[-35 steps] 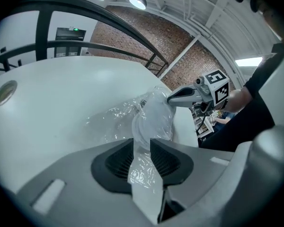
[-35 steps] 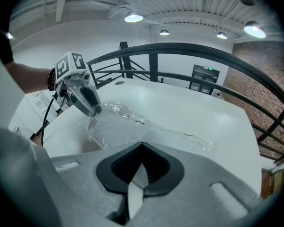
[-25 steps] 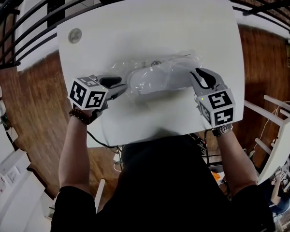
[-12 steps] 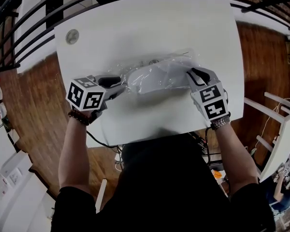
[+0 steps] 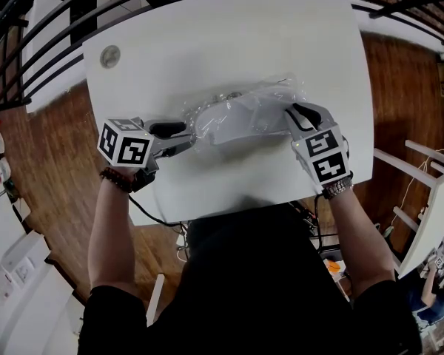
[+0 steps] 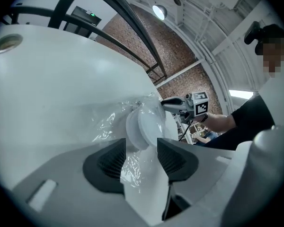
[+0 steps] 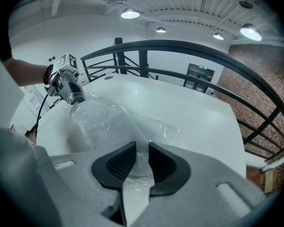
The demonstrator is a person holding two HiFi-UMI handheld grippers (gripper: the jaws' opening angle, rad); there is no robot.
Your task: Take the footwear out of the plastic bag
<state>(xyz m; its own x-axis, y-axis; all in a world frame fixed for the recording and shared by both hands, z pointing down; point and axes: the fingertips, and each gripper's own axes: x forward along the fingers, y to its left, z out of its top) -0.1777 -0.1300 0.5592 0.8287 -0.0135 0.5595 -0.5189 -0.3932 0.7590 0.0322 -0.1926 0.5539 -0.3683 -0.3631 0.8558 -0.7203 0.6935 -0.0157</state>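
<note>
White table (image 5: pixel 229 43) w/ round cap (image 5: pixel 110 55) at its far-left corner. Brown wood floor (image 5: pixel 52 146) on both sides of table. Black railing (image 7: pixel 180 45) curves just beyond table's far edge, brick wall (image 6: pixel 180 46) behind it. Ceiling lamps (image 7: pixel 130 14) lit above. White frame furniture (image 5: pixel 433 220) right of table.

Footwear (image 5: pixel 235 121) veiled by plastic bag (image 5: pixel 281 96) — shape unclear, white frame (image 5: pixel 433 220) cut off
</note>
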